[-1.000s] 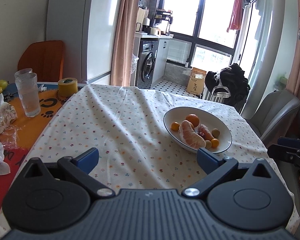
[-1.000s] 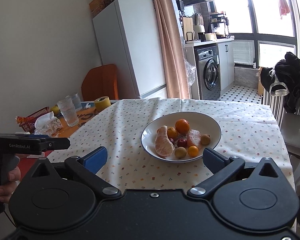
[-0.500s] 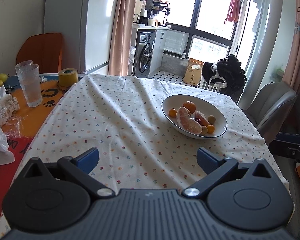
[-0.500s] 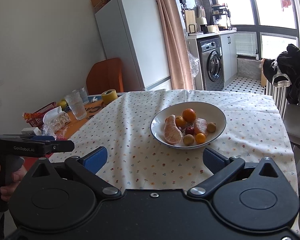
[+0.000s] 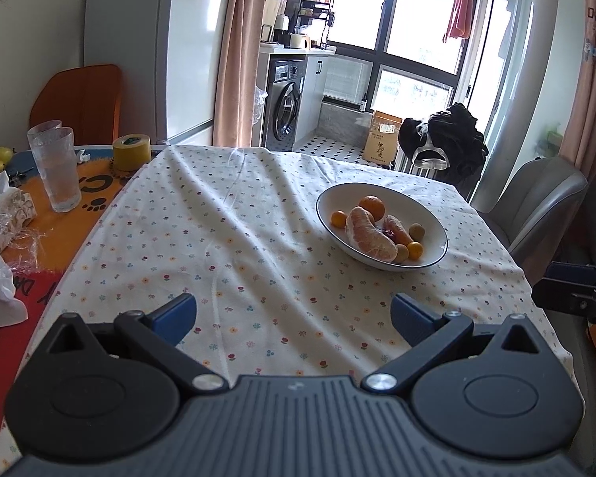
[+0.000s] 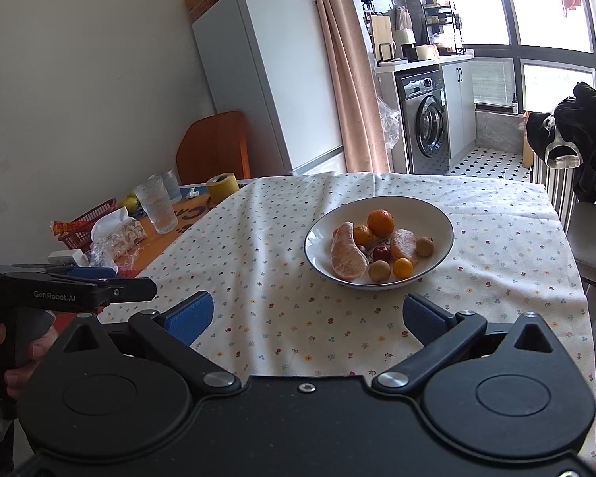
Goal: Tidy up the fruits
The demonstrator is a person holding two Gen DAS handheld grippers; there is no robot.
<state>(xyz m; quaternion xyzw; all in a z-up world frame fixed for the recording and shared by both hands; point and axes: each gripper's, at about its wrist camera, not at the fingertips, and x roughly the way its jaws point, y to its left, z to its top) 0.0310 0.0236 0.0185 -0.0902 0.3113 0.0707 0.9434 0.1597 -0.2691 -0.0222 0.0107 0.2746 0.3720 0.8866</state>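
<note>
Currently both the left gripper [image 5: 293, 312] and right gripper [image 6: 308, 315] hover spread wide and empty at the near table edge, apparently squaring up to the white bowl [image 6: 322, 234] where the fruits [image 6: 379, 246] sit piled on the floral tablecloth [image 5: 226, 238].

Your white bowl [image 6: 437, 218] sits upright on the tabletop [image 6: 298, 318], holding two peeled pomelo segments [image 6: 347, 254], an orange [image 6: 380, 222], small kumquats [image 6: 402, 267] and a red fruit [image 6: 382, 253] (all piled together, touching).
</note>
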